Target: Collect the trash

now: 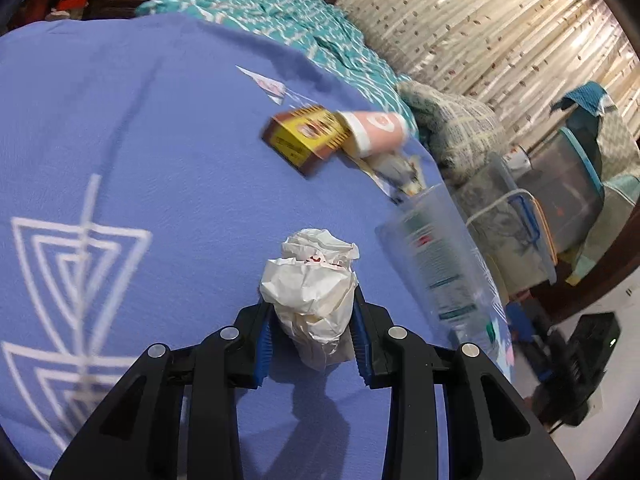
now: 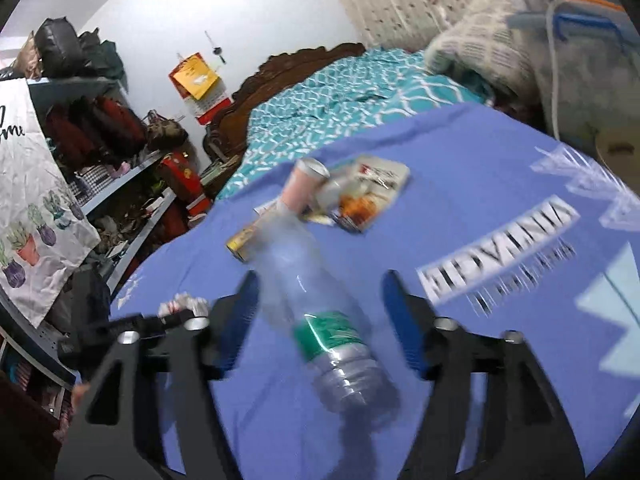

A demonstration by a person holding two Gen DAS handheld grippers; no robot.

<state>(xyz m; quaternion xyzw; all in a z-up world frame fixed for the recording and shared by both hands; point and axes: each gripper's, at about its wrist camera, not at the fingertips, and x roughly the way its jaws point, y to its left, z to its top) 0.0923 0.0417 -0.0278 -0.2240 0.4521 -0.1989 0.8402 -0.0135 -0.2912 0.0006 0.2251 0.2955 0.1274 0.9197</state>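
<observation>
- The right gripper (image 2: 316, 300) stands wide apart around a clear plastic bottle (image 2: 320, 312), pads not pressing it.
- Beyond, a pink cup (image 2: 302, 188) lies on the blue sheet (image 2: 500, 208).

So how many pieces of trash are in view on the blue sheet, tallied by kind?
Crumpled paper ball, in the left gripper: 1
Clear plastic bottle, between the open right gripper fingers: 1
Pink paper cup: 1
Yellow-brown carton: 1
Printed snack wrapper: 1
Flat paper scrap: 1
Total: 6
</observation>
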